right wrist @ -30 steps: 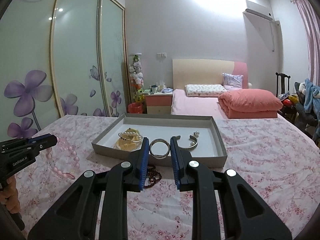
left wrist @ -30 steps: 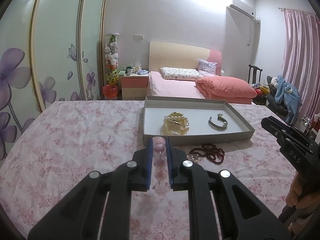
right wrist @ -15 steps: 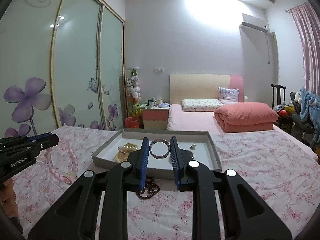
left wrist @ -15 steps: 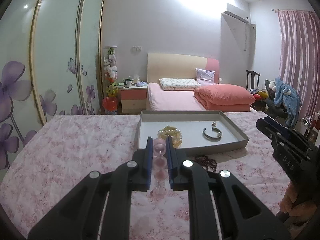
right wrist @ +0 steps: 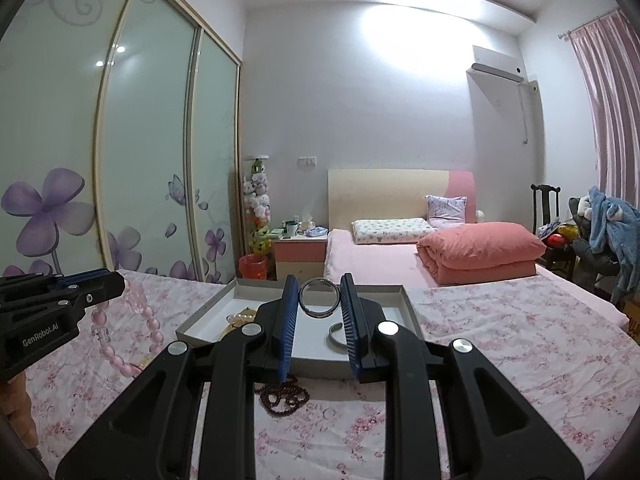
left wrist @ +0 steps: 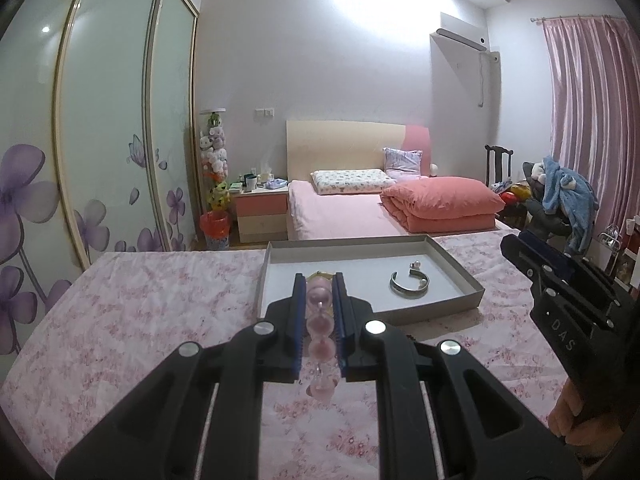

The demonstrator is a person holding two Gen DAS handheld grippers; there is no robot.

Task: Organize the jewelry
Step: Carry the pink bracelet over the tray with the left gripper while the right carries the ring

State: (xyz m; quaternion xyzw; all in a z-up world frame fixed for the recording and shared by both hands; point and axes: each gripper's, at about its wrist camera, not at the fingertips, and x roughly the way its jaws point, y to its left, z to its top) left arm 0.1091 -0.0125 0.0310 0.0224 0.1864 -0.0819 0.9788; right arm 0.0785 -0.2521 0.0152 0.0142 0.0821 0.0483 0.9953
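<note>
Stock taken mid-sort, left to right; past the halfway mark by my judgement.

Left tongs point(left wrist: 318, 320): narrow, clamped on one pink bead bracelet point(right wrist: 132, 336). The loop hung free below the pads, above the floral cloth point(left wrist: 140, 320), just short of the near left side of the tray point(left wrist: 460, 268). Not yet stowed.

Gold-and-pearl piece point(right wrist: 240, 317): one, lying in the tray's left part. Stowed. Half hidden behind my tongs, so I could not tell whether it was a single piece or two together.

Dark bead string point(right wrist: 284, 396): one, heaped on the cloth just outside the tray's near wall. Untouched, still to be gathered.

Right tongs point(right wrist: 319, 320): narrow, gripping one silver ring bangle point(right wrist: 319, 298) by its edges, held upright above the tray's near middle. Not yet stowed.

Open silver cuff point(left wrist: 409, 282): one, flat in the tray's right part. Stowed. A small pearl-like item point(left wrist: 416, 265) lay just beyond it; too small to name.

Tally: one tray; two or three pieces in; two in the tongs; one left on the cloth.
</note>
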